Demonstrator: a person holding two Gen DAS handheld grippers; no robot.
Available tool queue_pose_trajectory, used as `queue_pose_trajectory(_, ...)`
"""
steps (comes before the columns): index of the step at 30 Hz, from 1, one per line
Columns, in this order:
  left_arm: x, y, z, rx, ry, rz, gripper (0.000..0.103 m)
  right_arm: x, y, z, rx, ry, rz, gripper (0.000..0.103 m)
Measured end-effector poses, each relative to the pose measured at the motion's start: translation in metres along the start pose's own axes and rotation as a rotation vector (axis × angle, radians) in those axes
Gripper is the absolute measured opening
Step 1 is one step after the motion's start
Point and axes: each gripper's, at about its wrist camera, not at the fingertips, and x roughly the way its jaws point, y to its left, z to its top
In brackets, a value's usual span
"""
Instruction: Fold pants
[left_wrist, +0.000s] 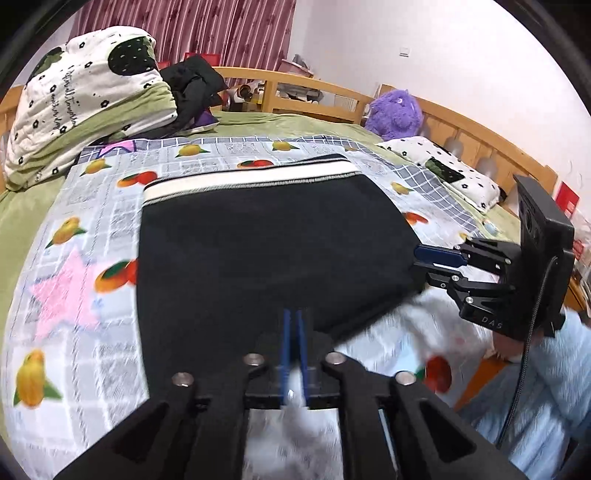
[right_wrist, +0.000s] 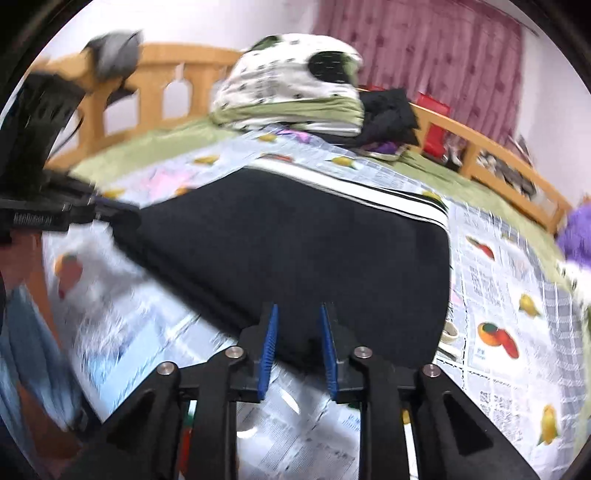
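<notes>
The black fabric pants with the white striped waistband (left_wrist: 266, 243) are lying folded into a flat rectangle on the fruit-printed, newspaper-pattern sheet (left_wrist: 92, 229), which is covering the green-blanketed wooden bed (left_wrist: 258, 122). The waistband end is sitting at the far side, away from both cameras.

The left hand-held gripper (left_wrist: 294, 325) is sitting right at the near edge of the pants with its blue pads pressed together; honestly can't tell if any cloth is caught between them. The right hand-held gripper (right_wrist: 298, 325) is resting at the right-hand edge of the pants with its blue pads spread apart, the black fabric showing between them.

Further out, a folded white and green floral quilt (left_wrist: 81, 92) is piling up at the far left with a black garment (left_wrist: 192, 88) leaning beside it. A fuzzy purple plush toy (left_wrist: 395, 112) is sitting against the wooden rail, near a white flower-print pillow (left_wrist: 443, 166). Pink curtains (left_wrist: 192, 29) are hanging behind.
</notes>
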Motion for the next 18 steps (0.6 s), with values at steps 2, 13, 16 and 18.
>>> queue_pose_trajectory(2, 0.018, -0.006, 0.015, 0.000, -0.002, 0.003, 0.024, 0.011, -0.014, 0.005, 0.054, -0.001, -0.061, 0.026)
queue_pose_trajectory(13, 0.046, -0.007, -0.007, 0.005, 0.043, -0.043, 0.027, 0.042, -0.046, -0.012, 0.138, 0.077, -0.059, 0.026)
queue_pose_trajectory(16, 0.033, 0.000, -0.024, 0.000, 0.060, -0.058, 0.027, 0.039, -0.045, -0.017, 0.119, 0.096, -0.063, 0.026)
queue_pose_trajectory(18, 0.024, 0.006, -0.035, -0.001, 0.066, -0.005, 0.027, 0.038, -0.044, -0.020, 0.109, 0.114, -0.074, 0.026)
